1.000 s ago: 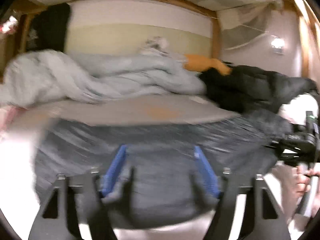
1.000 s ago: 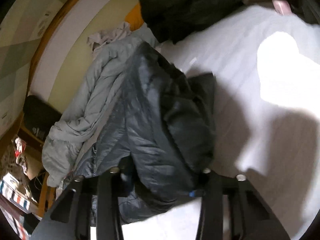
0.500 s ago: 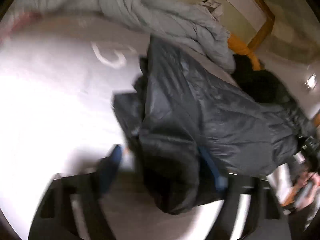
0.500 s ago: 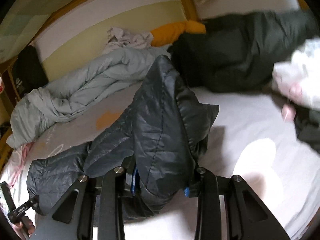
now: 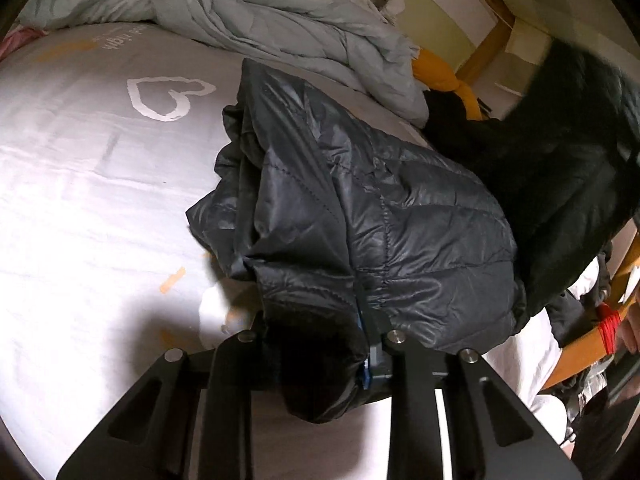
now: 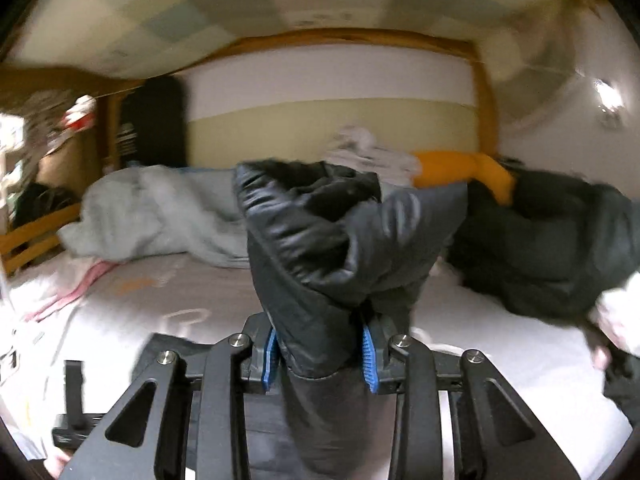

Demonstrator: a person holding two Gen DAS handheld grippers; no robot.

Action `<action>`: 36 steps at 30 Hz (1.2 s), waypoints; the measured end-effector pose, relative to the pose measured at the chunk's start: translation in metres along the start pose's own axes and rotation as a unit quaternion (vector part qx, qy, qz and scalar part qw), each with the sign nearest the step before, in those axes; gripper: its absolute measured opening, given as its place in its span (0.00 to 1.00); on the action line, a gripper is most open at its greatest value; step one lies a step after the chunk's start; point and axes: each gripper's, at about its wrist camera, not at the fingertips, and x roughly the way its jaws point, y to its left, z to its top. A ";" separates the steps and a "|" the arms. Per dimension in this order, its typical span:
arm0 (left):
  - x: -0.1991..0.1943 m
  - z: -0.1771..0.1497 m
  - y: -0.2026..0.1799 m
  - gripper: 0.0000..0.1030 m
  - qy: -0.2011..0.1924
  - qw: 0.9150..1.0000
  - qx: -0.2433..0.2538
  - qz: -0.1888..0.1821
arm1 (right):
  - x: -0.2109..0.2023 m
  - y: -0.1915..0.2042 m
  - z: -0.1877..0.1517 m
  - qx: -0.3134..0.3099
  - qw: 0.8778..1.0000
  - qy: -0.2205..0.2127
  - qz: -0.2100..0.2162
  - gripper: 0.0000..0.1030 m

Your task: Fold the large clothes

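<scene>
Both hand-held grippers clench the dark quilted jacket (image 5: 380,220) — the left hand-held gripper (image 5: 320,344) and the right hand-held gripper (image 6: 320,356) each pinch a bunched fold. The jacket hangs gathered above the white bed sheet (image 5: 80,200), near a pale grey duvet (image 5: 280,24).

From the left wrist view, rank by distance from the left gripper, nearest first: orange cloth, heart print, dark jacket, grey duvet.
1. Dark jacket: clamped in the left gripper.
2. Heart print: on the sheet, upper left.
3. Grey duvet: bunched along the bed's far side.
4. Orange cloth: far right corner, past the duvet's end.
</scene>
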 end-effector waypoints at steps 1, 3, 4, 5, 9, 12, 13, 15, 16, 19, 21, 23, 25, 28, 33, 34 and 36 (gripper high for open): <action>0.000 0.001 -0.001 0.24 0.000 1.000 0.004 0.001 | 0.003 0.013 -0.002 -0.006 1.000 0.006 0.012 0.34; 0.000 0.004 -0.001 0.26 -0.001 1.000 0.004 -0.001 | 0.014 0.039 -0.015 -0.014 0.999 0.026 0.033 0.34; 0.000 0.006 0.001 0.27 -0.001 1.000 0.000 -0.005 | 0.020 0.050 -0.024 -0.020 0.998 0.038 0.040 0.34; 0.000 0.008 0.002 0.30 -0.001 1.000 -0.001 -0.006 | 0.026 0.058 -0.032 -0.027 0.998 0.047 0.045 0.34; -0.006 0.016 -0.002 0.41 -0.017 0.999 0.032 0.022 | 0.048 0.085 -0.070 -0.046 0.992 0.091 0.069 0.34; -0.017 0.020 -0.008 0.46 -0.043 0.996 0.056 0.051 | 0.058 0.098 -0.092 -0.064 0.989 0.115 0.073 0.35; -0.022 0.022 -0.009 0.47 -0.053 0.995 0.060 0.060 | 0.061 0.100 -0.097 -0.069 0.988 0.117 0.071 0.38; -0.034 0.025 -0.010 0.50 -0.081 0.991 0.068 0.081 | 0.059 0.103 -0.106 -0.071 0.988 0.119 0.069 0.51; -0.043 0.027 -0.011 0.50 -0.101 0.987 0.074 0.097 | 0.055 0.103 -0.109 -0.070 0.988 0.118 0.073 0.61; -0.063 0.030 -0.017 0.53 -0.148 0.977 0.094 0.122 | 0.043 0.104 -0.112 -0.070 0.990 0.098 0.071 0.78; -0.079 0.027 -0.022 0.54 -0.175 0.971 0.108 0.124 | 0.030 0.101 -0.114 -0.071 0.991 0.086 0.068 0.78; -0.094 0.024 -0.029 0.58 -0.201 0.965 0.123 0.119 | 0.016 0.093 -0.112 -0.059 0.993 0.073 0.067 0.78; -0.105 0.021 -0.038 0.64 -0.220 0.960 0.136 0.104 | 0.000 0.082 -0.108 -0.048 0.995 0.060 0.059 0.78; -0.116 0.022 -0.061 0.81 -0.238 0.957 0.154 0.066 | -0.019 0.054 -0.100 -0.035 0.999 0.031 0.016 0.78; -0.101 0.053 -0.107 0.87 -0.221 0.958 0.183 0.023 | -0.010 -0.002 -0.078 -0.009 0.996 0.027 -0.085 0.83; -0.090 0.066 -0.116 0.88 -0.207 0.961 0.184 0.016 | -0.005 -0.014 -0.076 0.003 0.996 0.030 -0.087 0.83; -0.067 0.088 -0.127 0.88 -0.182 0.967 0.177 0.021 | 0.006 -0.032 -0.074 0.012 0.995 0.042 -0.095 0.83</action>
